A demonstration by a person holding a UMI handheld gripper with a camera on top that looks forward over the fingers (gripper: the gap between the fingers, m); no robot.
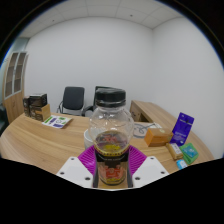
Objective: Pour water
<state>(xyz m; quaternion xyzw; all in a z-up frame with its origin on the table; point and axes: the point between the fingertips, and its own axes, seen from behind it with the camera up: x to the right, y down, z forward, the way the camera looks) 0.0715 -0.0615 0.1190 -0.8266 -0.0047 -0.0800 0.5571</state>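
— Where is the bottle?
— The clear bottle [111,150] with a label stands upright between the 2 fingers of the gripper [112,168], its open mouth facing up.
— Are the fingers clamped on it?
— Both purple pads [88,158] press against its sides, so yes.
— And beyond it?
— A glass jar [110,108] with a black lid sits on the wooden table [40,140], just ahead. A purple packet [183,129] stands well off to the side.

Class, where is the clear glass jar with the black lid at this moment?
In the gripper view, the jar stands on the wooden table just beyond the gripper, directly behind the clear cup held between the pink pads.
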